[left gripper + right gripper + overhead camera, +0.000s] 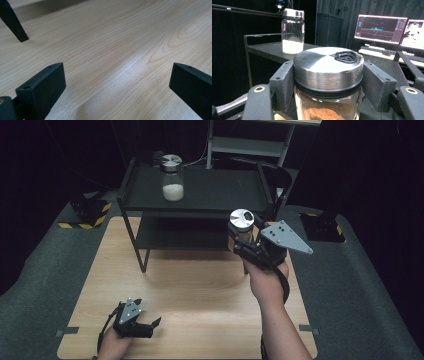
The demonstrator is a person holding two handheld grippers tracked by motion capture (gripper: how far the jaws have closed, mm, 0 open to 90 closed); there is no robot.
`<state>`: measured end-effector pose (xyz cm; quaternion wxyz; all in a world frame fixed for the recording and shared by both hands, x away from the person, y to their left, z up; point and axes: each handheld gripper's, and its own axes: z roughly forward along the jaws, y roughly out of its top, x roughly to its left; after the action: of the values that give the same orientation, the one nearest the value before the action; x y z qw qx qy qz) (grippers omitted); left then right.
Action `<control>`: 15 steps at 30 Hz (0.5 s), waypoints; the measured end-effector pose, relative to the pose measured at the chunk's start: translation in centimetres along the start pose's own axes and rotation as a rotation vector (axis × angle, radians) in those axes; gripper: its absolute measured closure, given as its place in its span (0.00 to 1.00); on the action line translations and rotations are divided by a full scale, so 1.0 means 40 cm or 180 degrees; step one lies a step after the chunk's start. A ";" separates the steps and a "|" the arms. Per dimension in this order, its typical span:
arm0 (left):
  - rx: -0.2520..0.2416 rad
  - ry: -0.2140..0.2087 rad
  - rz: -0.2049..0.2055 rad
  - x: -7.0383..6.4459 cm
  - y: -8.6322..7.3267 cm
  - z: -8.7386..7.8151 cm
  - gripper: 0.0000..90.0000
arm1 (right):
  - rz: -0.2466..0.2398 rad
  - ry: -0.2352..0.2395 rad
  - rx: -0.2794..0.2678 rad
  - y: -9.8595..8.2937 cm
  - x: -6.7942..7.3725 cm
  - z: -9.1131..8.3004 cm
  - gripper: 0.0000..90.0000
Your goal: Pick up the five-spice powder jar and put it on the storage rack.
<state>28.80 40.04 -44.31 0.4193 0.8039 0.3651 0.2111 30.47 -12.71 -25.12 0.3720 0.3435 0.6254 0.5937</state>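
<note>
Right gripper (243, 249) clamped on glass spice jar with brushed-metal lid and brown powder (241, 227), jaws pinching just under the lid. Jar upright, long axis vertical, held in air beside black metal shelf's (215, 190) right front corner, shelf top ahead and left. Second glass jar with white powder (172, 177) standing there. Left gripper (145, 326) spread wide, empty, low over light wooden table (200, 290), well apart. Jar bottom cut off in right gripper view.
</note>
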 end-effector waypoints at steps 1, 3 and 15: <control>0.0001 0.0001 0.0002 0.000 0.000 0.000 0.01 | 0.0000 0.0000 0.0000 0.000 0.000 0.000 0.36; 0.0000 -0.0005 0.0001 0.001 0.000 0.000 0.01 | -0.0009 -0.0008 0.0000 0.012 -0.001 0.006 0.36; -0.0001 -0.0019 -0.0004 0.001 0.000 0.000 0.01 | 0.0036 -0.0025 -0.0017 0.075 -0.012 0.043 0.37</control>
<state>28.82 40.07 -44.33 0.4206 0.8043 0.3644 0.2085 32.18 -12.10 -22.13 0.3719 0.3484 0.6204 0.5962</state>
